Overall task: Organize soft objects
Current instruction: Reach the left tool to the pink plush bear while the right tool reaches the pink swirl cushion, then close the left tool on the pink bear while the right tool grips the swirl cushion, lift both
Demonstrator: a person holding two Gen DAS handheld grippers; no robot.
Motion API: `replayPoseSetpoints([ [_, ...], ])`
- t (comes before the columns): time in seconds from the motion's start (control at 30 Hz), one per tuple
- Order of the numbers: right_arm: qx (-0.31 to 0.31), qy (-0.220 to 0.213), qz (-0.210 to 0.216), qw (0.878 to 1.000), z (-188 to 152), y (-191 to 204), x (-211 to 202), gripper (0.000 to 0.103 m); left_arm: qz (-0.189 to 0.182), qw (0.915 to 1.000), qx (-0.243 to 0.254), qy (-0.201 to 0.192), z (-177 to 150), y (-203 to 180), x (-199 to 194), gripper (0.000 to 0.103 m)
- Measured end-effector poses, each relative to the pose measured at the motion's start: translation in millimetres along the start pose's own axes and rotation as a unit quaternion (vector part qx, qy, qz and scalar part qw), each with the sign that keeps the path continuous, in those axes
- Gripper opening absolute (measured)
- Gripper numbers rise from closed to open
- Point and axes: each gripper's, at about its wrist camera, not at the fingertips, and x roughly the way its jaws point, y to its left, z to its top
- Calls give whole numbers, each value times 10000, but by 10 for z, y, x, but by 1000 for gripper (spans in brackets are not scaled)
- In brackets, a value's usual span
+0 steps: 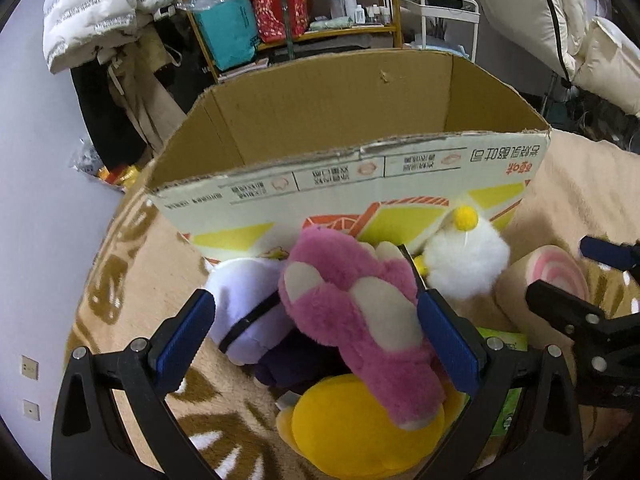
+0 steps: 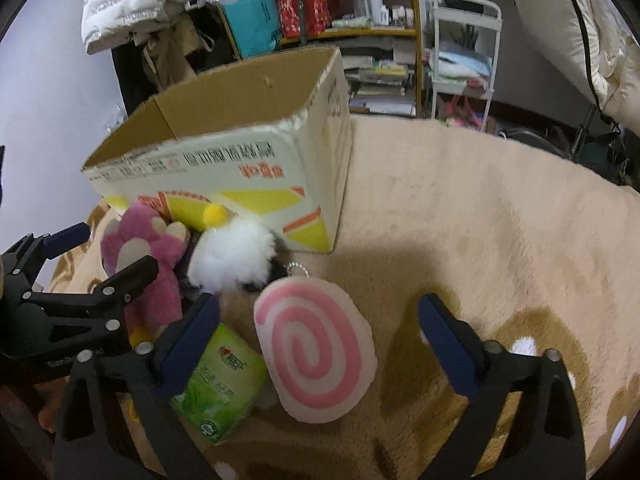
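**Ana:** Nearest the left camera sits the yellow plush, low in the frame on the beige blanket, with the pink plush draped across its top.

**Ben:** And the left gripper?

**Ana:** Its blue-padded fingers stand wide apart, one on each side of the pink plush. The right-hand pad lies just beside the fur; whether it touches I cannot tell. Nothing is clamped.

**Ben:** What else is in that heap?

**Ana:** A lavender plush with a black band lies left of the pink one, and a white fluffy plush with a yellow pom-pom leans against the printed front of the cardboard box. The box stands open-topped right behind the pile, and no toy shows in the part of its inside that is visible.

**Ben:** Now the right side.

**Ana:** The right gripper is spread wide as well, holding nothing. Between its fingers, nearer the left pad, lies the pink spiral cushion, flat on the blanket with a bead chain at its upper edge. A green tissue pack rests under the left finger, touching the cushion's side.

**Ben:** Background?

**Ana:** A yellow-framed shelf with bags and bottles, a white trolley, and a white padded jacket hanging to the left.
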Motion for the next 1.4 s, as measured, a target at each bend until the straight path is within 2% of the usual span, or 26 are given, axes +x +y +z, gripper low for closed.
replayPoseSetpoints([
  [0.07, 103, 159, 56, 9998, -10, -36, 53, 93, -42, 10000, -32, 68, -1, 5, 28, 100],
  [0.17, 219, 336, 83, 9992, -40, -95, 91, 82, -74, 9998, -73, 161, -17, 10, 67, 100],
  [0.27, 239, 374, 97, 9990, -44, -105, 99, 81, -13, 10000, 13, 80, -52, -28, 45, 98],
  [0.37, 94, 428, 102, 9990, -58, -40, 98, 71, -124, 9999, 25, 92, -72, -49, 36, 87],
  [0.43, -6, 468, 113, 9988, -43, -2, 110, 65, -291, 9995, 82, 103, -74, -70, 33, 69],
  [0.5, -95, 468, 55, 9988, -43, 31, 122, 62, -419, 9990, 136, 97, -82, -105, 23, 60],
  [0.7, -79, 471, 21, 9989, -24, 47, 124, 54, -391, 9991, 152, 81, -107, -139, 13, 58],
  [1.07, -133, 342, -43, 9993, 7, 47, 81, 52, -409, 9991, -84, -28, -169, -71, -149, 54],
  [1.4, -103, -319, -32, 9994, 53, 48, -237, 52, -315, 9981, -304, -433, -197, 76, -371, 53],
])
